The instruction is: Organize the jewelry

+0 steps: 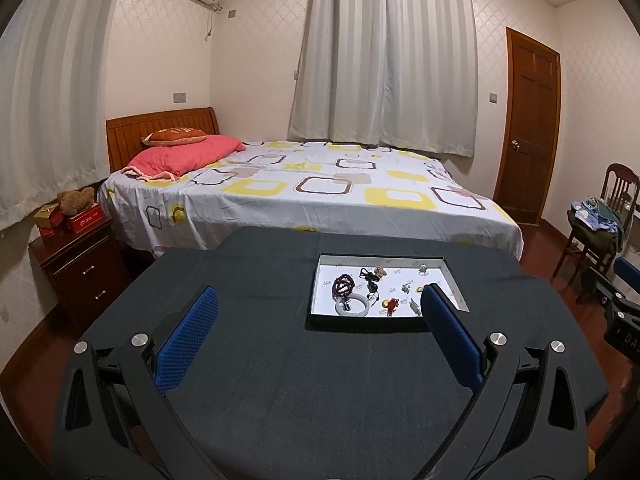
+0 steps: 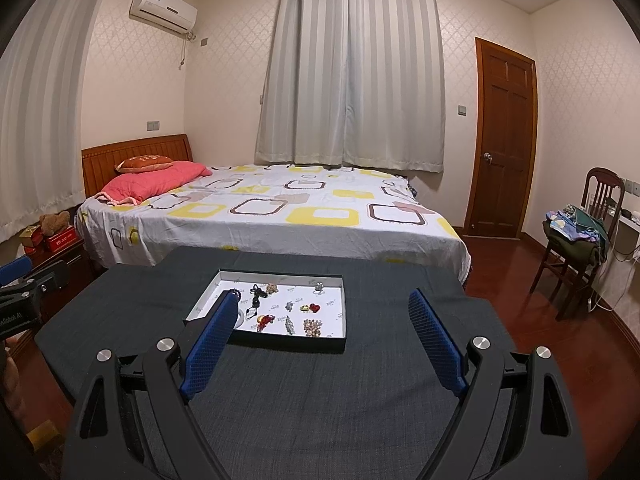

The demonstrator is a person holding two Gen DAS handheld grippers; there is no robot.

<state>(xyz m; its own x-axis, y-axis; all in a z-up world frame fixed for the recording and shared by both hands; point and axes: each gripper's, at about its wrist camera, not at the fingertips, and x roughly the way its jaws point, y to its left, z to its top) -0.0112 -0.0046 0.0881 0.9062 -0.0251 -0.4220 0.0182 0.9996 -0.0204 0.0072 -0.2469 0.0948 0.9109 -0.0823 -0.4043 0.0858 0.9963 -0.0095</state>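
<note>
Shallow black-walled tray [image 2: 280,345] with white floor sits toward desk [image 2: 304,408] far edge, bed [image 2: 260,220] just beyond. Bare dark cloth between tray and both tools. Jewelry scattered in tray: dark bead bracelet [image 1: 343,286], white bangle [image 1: 357,305], red charm [image 2: 315,307], small brooches. Left tool [image 1: 320,300] and right tool [image 2: 322,304] both spread wide, empty, above desk.

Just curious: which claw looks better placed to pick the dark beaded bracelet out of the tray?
Probably left: the dark beaded bracelet lies between the open left claw fingers; the right claw's finger hides it.
</note>
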